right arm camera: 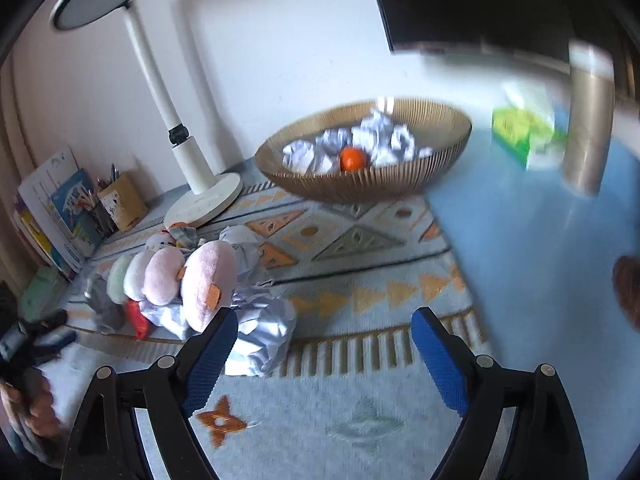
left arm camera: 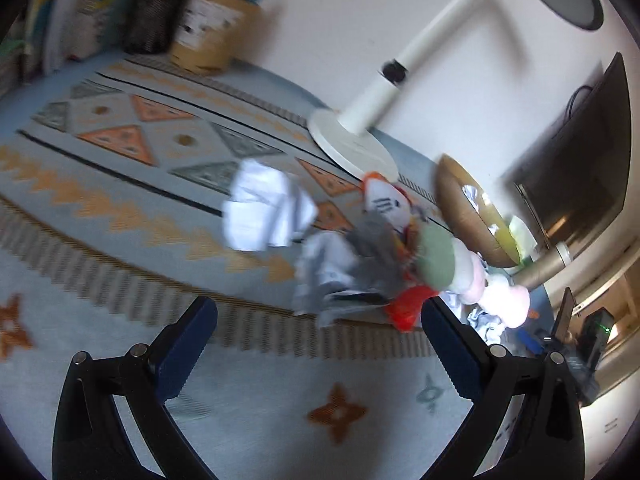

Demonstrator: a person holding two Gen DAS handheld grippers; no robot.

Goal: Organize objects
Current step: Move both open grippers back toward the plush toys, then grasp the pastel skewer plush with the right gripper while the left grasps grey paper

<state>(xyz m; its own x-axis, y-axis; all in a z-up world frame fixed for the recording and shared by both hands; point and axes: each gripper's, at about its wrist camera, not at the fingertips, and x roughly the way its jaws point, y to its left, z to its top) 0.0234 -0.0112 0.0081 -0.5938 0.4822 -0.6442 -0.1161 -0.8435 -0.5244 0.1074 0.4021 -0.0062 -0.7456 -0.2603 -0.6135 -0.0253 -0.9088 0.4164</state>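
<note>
Woven cloth (right arm camera: 360,248) in pale blue with orange and grey triangles covers the bench, a plain blue surface (right arm camera: 540,260) showing past its right edge. At far left, books (right arm camera: 60,208) and pen holders (right arm camera: 120,200) stand against the white wall. Beside them the white desk lamp (right arm camera: 200,196) rests its round base on the cloth. In front lies a heap — a pastel plush toy (right arm camera: 184,276), crumpled paper (right arm camera: 260,320) and something red (right arm camera: 138,320). Right of the lamp, the ribbed gold bowl (right arm camera: 360,188) holds paper balls and an orange ball (right arm camera: 353,159). A green tissue box (right arm camera: 520,132) sits farther right. The left gripper (left arm camera: 320,344) and right gripper (right arm camera: 322,356) both hover with jaws spread wide, holding nothing
</note>
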